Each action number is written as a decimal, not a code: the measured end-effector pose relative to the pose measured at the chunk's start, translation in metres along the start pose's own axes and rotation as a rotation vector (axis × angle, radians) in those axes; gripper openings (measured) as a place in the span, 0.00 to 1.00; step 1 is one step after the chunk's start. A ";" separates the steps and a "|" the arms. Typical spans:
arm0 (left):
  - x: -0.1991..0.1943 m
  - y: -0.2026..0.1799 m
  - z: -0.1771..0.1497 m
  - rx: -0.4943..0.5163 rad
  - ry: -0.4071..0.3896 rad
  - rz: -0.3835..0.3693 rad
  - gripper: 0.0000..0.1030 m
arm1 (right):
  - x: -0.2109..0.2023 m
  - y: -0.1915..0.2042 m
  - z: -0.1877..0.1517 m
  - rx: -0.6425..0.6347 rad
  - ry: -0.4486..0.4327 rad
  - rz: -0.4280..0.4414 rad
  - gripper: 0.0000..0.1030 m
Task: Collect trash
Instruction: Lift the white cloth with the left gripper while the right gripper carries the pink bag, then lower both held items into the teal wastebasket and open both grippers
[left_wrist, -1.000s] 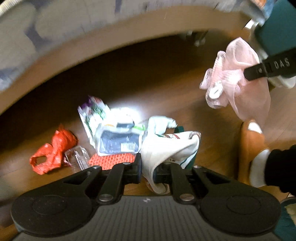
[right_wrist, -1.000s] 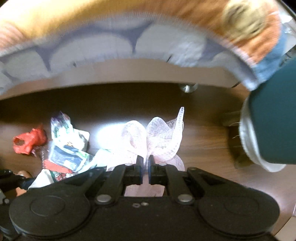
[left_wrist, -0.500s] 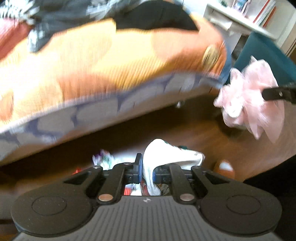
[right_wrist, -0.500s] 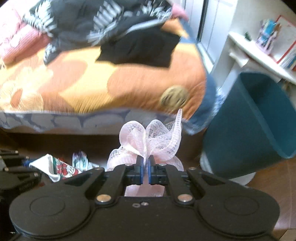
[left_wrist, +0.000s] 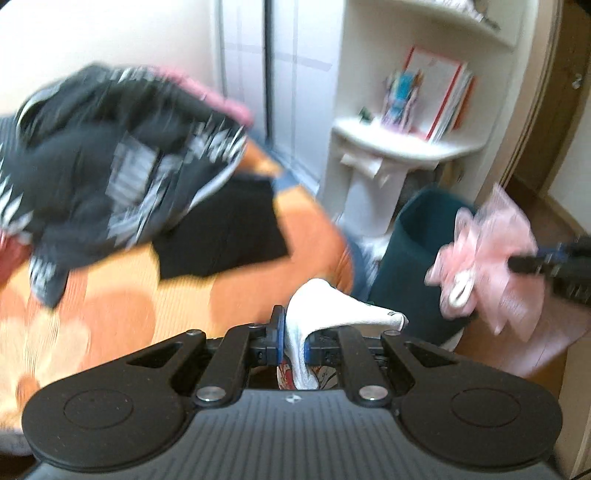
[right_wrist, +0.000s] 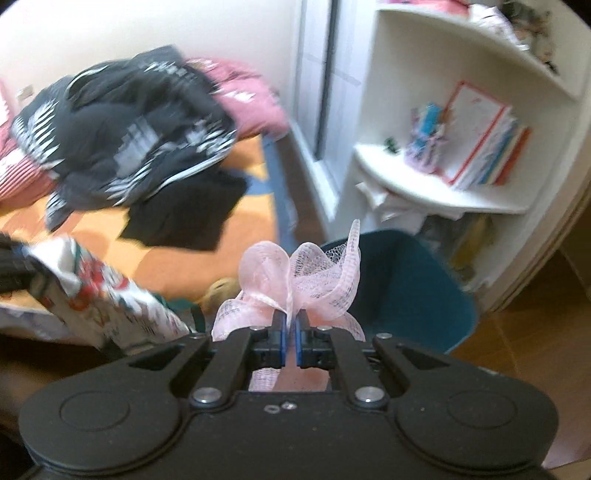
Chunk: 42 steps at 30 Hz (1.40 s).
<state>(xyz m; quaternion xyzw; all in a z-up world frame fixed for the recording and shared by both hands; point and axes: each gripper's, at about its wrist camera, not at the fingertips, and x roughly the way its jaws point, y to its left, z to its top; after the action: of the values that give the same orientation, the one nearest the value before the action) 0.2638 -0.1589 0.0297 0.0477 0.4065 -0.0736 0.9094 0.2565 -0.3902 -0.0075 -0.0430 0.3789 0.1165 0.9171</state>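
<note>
My left gripper (left_wrist: 293, 341) is shut on a white plastic wrapper (left_wrist: 325, 314) with red print, which droops over and below its pads. My right gripper (right_wrist: 290, 338) is shut on a bunch of pink mesh netting (right_wrist: 310, 277) that fans out above its fingertips. A dark teal trash bin (right_wrist: 413, 291) stands open on the floor just beyond and to the right of the netting. In the left wrist view the same bin (left_wrist: 410, 258) stands ahead on the right, and the pink netting (left_wrist: 484, 258) hangs from the right gripper at the right edge. In the right wrist view the white wrapper (right_wrist: 99, 295) hangs at the left.
A bed with an orange cover (left_wrist: 147, 295) and a heap of dark and pink clothes (right_wrist: 129, 122) fills the left. A white corner shelf (right_wrist: 436, 184) with books stands behind the bin. Brown wooden floor (right_wrist: 517, 350) lies to the right.
Both grippers have risen from the floor litter to above the bed's height, each keeping its piece of trash. The bin and the shelf have come into view ahead.
</note>
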 end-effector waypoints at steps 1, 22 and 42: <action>-0.002 -0.007 0.013 0.008 -0.018 -0.009 0.09 | 0.001 -0.010 0.004 0.012 -0.008 -0.012 0.05; 0.116 -0.178 0.123 0.160 -0.034 -0.141 0.09 | 0.076 -0.114 0.004 0.123 0.059 -0.132 0.05; 0.233 -0.192 0.073 0.217 0.205 -0.116 0.11 | 0.149 -0.119 -0.018 0.155 0.162 -0.092 0.19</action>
<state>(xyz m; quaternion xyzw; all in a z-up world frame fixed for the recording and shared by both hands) 0.4373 -0.3812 -0.1012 0.1295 0.4887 -0.1642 0.8470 0.3761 -0.4819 -0.1262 0.0014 0.4571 0.0410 0.8885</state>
